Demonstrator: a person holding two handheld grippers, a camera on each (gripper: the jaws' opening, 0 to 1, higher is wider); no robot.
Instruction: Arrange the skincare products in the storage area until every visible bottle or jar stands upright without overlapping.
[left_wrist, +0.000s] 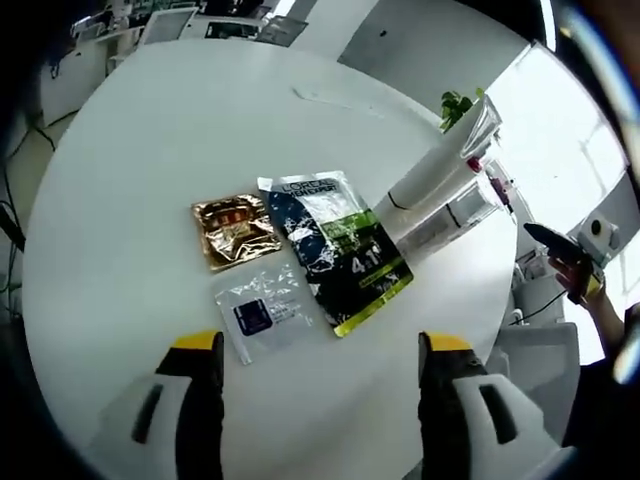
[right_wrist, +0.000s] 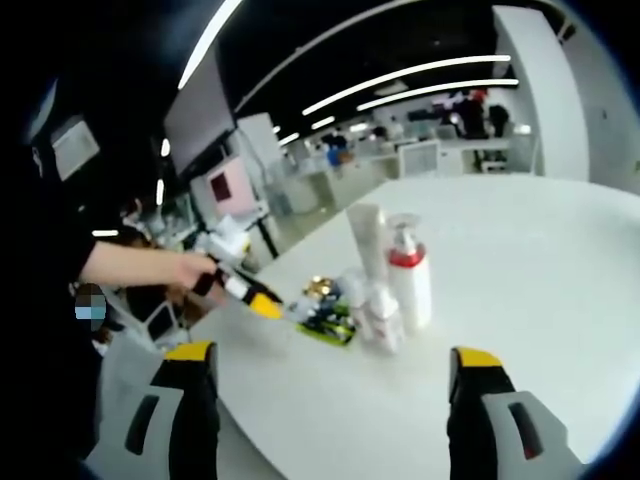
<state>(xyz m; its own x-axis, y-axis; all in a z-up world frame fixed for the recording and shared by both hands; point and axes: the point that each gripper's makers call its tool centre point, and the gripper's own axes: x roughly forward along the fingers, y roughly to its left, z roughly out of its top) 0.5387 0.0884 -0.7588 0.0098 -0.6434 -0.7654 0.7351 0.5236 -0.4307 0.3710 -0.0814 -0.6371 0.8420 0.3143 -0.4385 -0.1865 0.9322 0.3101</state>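
both grippers hang with jaws spread and empty; the left gripper (left_wrist: 318, 380) should come down squarely over the green sachet (left_wrist: 340, 250), clear of the pump bottle (right_wrist: 408, 275).

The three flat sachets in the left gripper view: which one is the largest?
The dark blue and green sachet, marked with a large 4.1, is the largest. It lies right of the small gold sachet and the small clear sachet.
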